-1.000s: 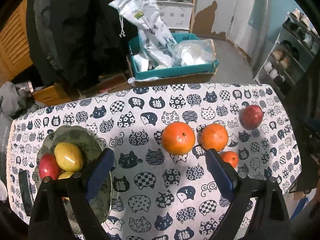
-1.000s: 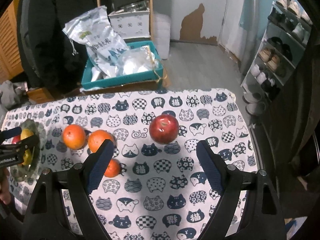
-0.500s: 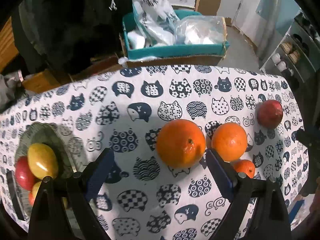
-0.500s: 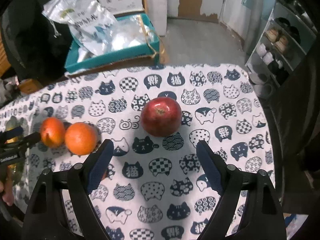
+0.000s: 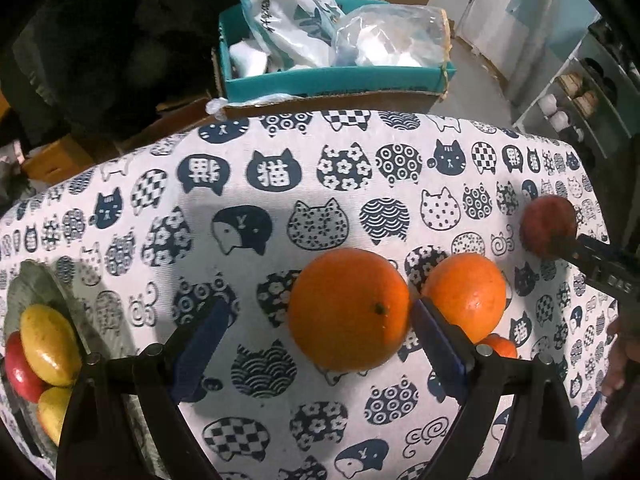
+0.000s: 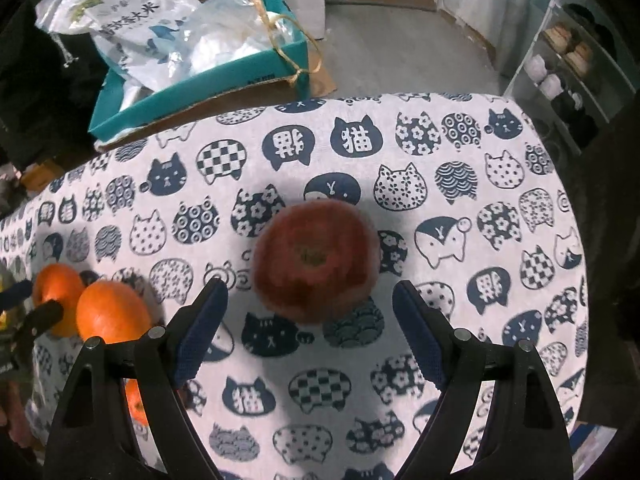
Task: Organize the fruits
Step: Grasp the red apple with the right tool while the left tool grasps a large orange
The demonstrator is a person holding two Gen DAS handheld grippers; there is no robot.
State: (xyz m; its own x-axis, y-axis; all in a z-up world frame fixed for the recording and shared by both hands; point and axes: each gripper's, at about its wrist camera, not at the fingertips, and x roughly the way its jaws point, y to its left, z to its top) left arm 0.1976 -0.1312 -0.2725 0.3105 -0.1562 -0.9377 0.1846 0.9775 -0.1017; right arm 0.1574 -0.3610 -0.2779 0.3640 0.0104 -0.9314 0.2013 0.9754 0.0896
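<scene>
Holding fruit — green plate [image 5: 30, 284] (mangoes, apple)

Your left gripper [image 5: 320, 320] gapes around the big orange [image 5: 349, 309], its right pad [image 5: 434, 330] beside the fruit.

Woven cotton-look tablecloth [image 5: 280, 152], matt, dimpled glossy orange [image 5: 348, 308], crinkled shiny plastic bag [image 6: 120, 20], cardboard box [image 5: 332, 80]
</scene>
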